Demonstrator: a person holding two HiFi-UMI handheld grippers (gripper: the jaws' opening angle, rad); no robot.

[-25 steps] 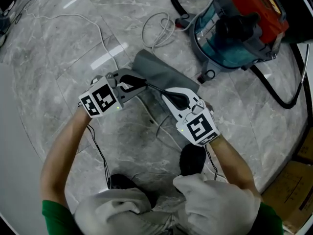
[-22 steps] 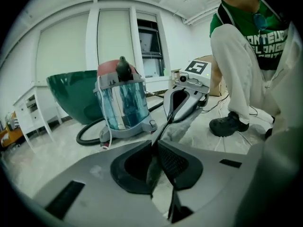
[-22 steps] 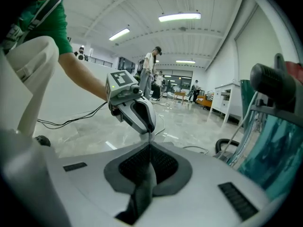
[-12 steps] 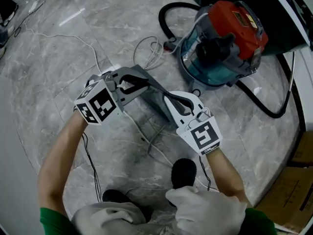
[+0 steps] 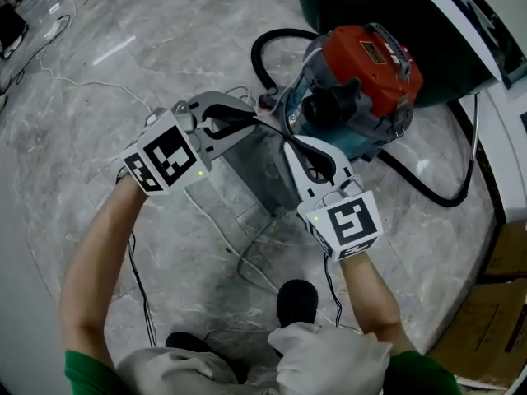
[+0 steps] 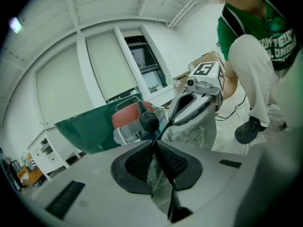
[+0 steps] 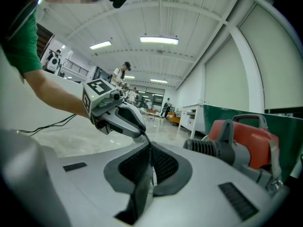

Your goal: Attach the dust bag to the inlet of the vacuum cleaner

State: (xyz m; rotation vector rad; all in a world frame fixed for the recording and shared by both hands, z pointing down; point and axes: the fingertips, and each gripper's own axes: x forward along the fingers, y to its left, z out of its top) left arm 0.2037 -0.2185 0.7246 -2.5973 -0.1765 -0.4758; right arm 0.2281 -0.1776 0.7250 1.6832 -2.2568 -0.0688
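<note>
A grey dust bag (image 5: 262,174) hangs by its top edge between my two grippers, just left of the vacuum cleaner (image 5: 360,86). The vacuum has a red lid, a teal drum and a black round inlet (image 5: 327,105) facing the bag. My left gripper (image 5: 252,123) is shut on the bag's left upper edge, and the fabric (image 6: 154,171) shows pinched between its pads. The right gripper (image 5: 290,143) is shut on the right upper edge, a thin strip of bag (image 7: 150,174) between its pads. The ribbed inlet (image 7: 207,148) lies just right of those jaws.
A black hose (image 5: 430,189) loops on the marble floor right of the vacuum. White cables (image 5: 237,249) trail below the bag, near the person's shoe (image 5: 297,301). A green panel (image 5: 362,2) stands behind the vacuum, and a cardboard box (image 5: 494,319) sits at lower right.
Both grippers have lifted the bag off the floor and carried it up and right, close to the vacuum's inlet. Both stay shut on it.
</note>
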